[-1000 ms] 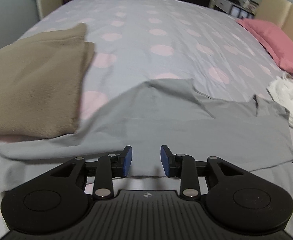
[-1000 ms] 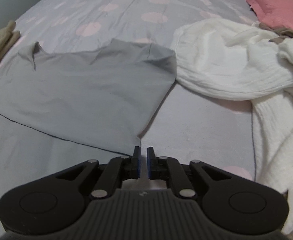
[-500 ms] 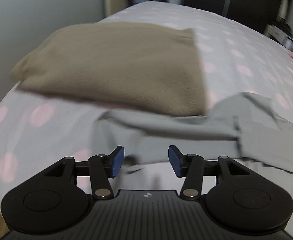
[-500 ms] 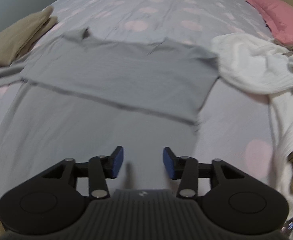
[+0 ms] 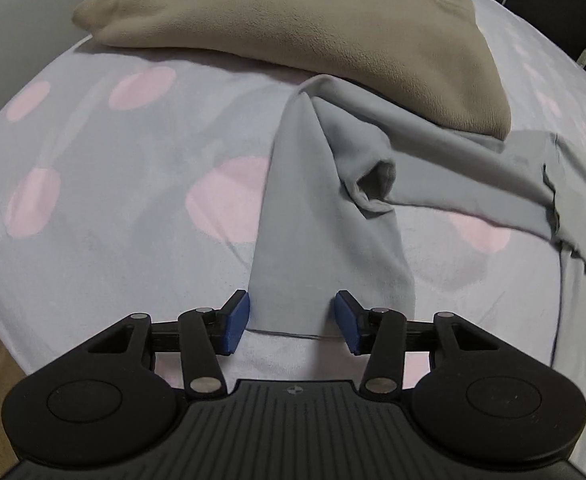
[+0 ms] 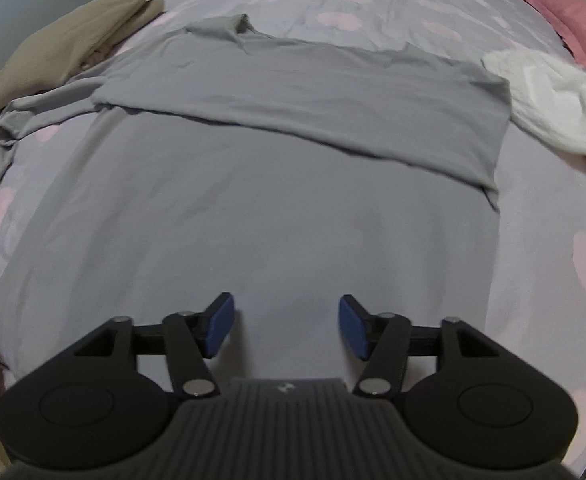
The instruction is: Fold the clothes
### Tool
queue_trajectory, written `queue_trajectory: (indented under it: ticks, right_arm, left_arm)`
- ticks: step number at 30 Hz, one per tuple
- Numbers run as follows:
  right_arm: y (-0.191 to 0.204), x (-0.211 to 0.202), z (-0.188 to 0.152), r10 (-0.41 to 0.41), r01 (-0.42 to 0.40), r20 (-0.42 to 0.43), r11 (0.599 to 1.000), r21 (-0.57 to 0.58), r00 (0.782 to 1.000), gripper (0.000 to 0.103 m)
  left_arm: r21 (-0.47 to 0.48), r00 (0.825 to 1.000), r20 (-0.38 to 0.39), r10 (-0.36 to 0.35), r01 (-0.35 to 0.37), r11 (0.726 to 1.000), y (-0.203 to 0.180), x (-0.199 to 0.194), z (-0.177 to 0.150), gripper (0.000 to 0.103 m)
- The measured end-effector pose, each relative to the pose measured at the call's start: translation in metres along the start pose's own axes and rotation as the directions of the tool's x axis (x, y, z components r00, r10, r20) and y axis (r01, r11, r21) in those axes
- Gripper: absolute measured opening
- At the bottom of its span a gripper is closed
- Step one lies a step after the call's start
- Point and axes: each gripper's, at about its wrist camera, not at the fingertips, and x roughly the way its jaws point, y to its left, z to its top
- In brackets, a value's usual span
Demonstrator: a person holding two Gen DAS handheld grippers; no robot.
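So the gray shirt (image 6: 293, 152) is spread flat across the bed (image 6: 393, 4), with its far half folded over toward the near side, so there's a doubled band across the middle. The right gripper (image 6: 285, 326) sits low over the near part of the shirt, pointing across it, jaws wide apart and holding nothing. The left gripper (image 5: 291, 322) is off at the shirt's left end, aimed along one sleeve (image 5: 325, 216), jaws also wide, one blue pad on each side of the sleeve's cuff edge, not clamped on it. The sleeve runs back toward a folded tan garment (image 5: 313, 36) and tucks partly under it. A rumpled white cloth (image 6: 553, 104) and a pink pillow (image 6: 573, 20) lie at the shirt's right.
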Motion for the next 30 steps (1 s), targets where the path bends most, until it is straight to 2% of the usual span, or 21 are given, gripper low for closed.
queue_trajectory:
  ticks: [1,2,3,4,10,13,15,19,24,27,30]
  right_arm:
    - [0.002,0.003,-0.003,0.0,0.0,-0.007,1.0,-0.001,1.0,0.065]
    - [0.003,0.005,-0.004,0.0,-0.001,-0.015,1.0,-0.01,1.0,0.065]
    - [0.003,0.005,-0.005,-0.004,0.003,-0.013,1.0,-0.022,1.0,0.066]
    - [0.004,0.005,-0.006,-0.008,0.008,-0.011,0.999,-0.033,1.0,0.067]
    - [-0.005,0.001,-0.008,-0.018,0.018,0.003,1.0,-0.022,1.0,0.069]
    - [-0.009,-0.002,-0.008,-0.009,0.009,0.012,1.0,-0.013,1.0,0.069]
    - [-0.01,-0.004,-0.006,-0.001,0.001,0.017,1.0,-0.011,1.0,0.069]
    - [-0.012,-0.01,-0.002,0.009,-0.009,0.041,1.0,0.003,0.999,0.069]
    - [-0.015,-0.016,0.004,0.029,-0.031,0.065,0.999,0.016,0.997,0.069]
    - [-0.017,-0.017,0.006,0.036,-0.038,0.073,0.999,0.019,0.997,0.069]
    - [-0.018,-0.018,0.007,0.042,-0.044,0.077,0.999,0.024,0.996,0.069]
  left_arm:
    - [0.018,1.0,0.005,0.006,-0.006,1.0,-0.002,-0.001,0.0,0.035]
    - [0.033,1.0,0.016,0.002,-0.003,0.999,-0.006,-0.004,0.001,0.019]
    - [0.048,0.999,0.036,-0.011,0.009,0.999,-0.012,-0.011,0.003,0.008]
    - [0.064,0.998,0.056,-0.025,0.021,0.998,-0.019,-0.018,0.004,0.003]
    - [0.164,0.979,0.168,-0.112,0.084,0.983,-0.057,-0.061,0.013,0.001]
    - [0.22,0.962,0.219,-0.165,0.116,0.969,-0.079,-0.084,0.017,0.001]
    - [0.279,0.943,0.244,-0.227,0.157,0.948,-0.103,-0.104,0.016,0.001]
    - [0.423,0.894,0.236,-0.381,0.259,0.869,-0.16,-0.138,0.006,0.001]
    - [0.571,0.833,0.152,-0.533,0.366,0.735,-0.231,-0.161,-0.011,0.001]
    - [0.644,0.813,0.072,-0.578,0.405,0.649,-0.273,-0.162,-0.027,0.001]
    - [0.691,0.808,-0.012,-0.589,0.432,0.579,-0.307,-0.151,-0.046,0.001]
